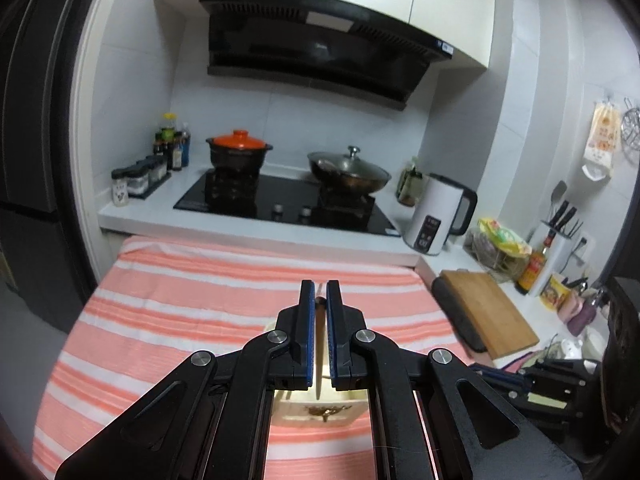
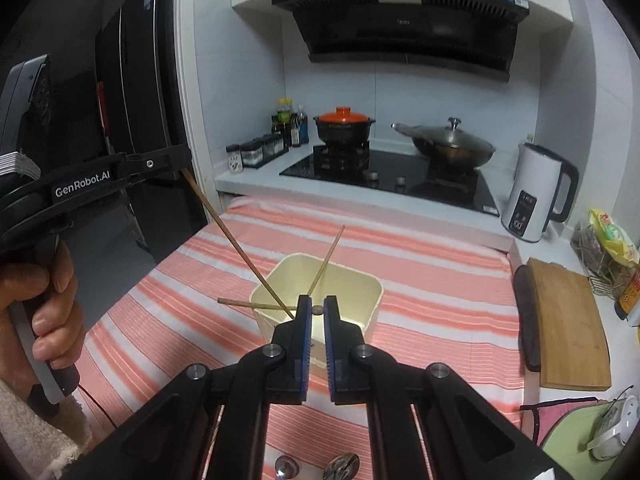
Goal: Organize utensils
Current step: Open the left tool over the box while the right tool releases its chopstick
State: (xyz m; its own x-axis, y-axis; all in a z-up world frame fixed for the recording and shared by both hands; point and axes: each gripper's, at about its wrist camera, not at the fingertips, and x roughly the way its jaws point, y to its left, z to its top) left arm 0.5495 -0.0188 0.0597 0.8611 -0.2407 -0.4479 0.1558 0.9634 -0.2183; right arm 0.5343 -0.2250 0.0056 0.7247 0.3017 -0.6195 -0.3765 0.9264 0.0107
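Note:
A cream square utensil holder (image 2: 340,280) stands on the striped cloth (image 2: 420,256). Two chopsticks lean in it, one to the back (image 2: 326,260) and one lying across its left rim (image 2: 248,304). My left gripper (image 1: 319,292) is shut on a wooden chopstick (image 1: 319,344); in the right wrist view that gripper (image 2: 176,164) holds the chopstick (image 2: 236,240) slanting down into the holder. My right gripper (image 2: 317,308) is nearly shut on a thin utensil whose small round end (image 2: 317,310) shows between the pads, just over the holder's near rim. The holder also shows under the left gripper (image 1: 316,410).
Two spoons (image 2: 340,468) lie on the cloth at the near edge. A wooden cutting board (image 2: 568,320) lies to the right. A white kettle (image 2: 532,196), a stove with a pot (image 2: 344,124) and a wok (image 2: 452,144) stand behind.

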